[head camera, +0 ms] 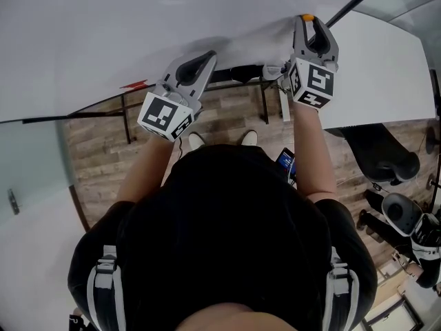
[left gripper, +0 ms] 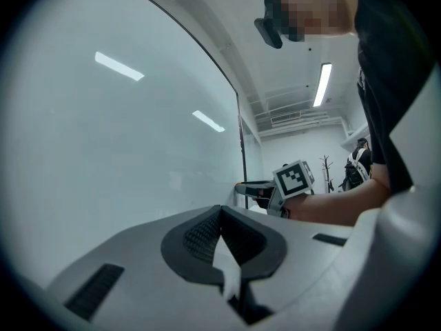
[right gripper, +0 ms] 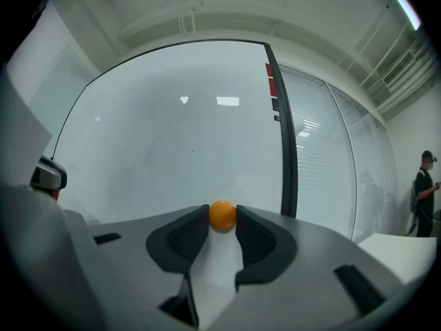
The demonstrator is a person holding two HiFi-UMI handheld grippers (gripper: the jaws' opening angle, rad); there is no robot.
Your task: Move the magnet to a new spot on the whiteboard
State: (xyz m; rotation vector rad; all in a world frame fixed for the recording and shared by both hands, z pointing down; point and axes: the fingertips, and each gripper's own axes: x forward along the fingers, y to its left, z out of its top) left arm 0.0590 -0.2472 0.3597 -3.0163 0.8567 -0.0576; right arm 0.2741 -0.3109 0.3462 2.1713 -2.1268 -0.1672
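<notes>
A small orange ball magnet (right gripper: 222,214) sits against the whiteboard (right gripper: 172,129), pinched between the two dark pads of my right gripper (right gripper: 222,219). In the head view that magnet (head camera: 307,18) shows as an orange dot at the tip of the right gripper (head camera: 308,22), touching the whiteboard (head camera: 138,33). My left gripper (head camera: 207,56) is held further left, close to the board, its jaws together with nothing between them. In the left gripper view the jaws (left gripper: 220,212) meet at the tips, and the right gripper (left gripper: 241,185) shows beyond them against the board.
The board's black frame edge (right gripper: 282,136) runs just right of the magnet, with red marks (right gripper: 270,78) near its top. A glass wall with blinds (right gripper: 331,150) lies beyond. A white table (head camera: 386,67) and an office chair (head camera: 386,161) stand at the right.
</notes>
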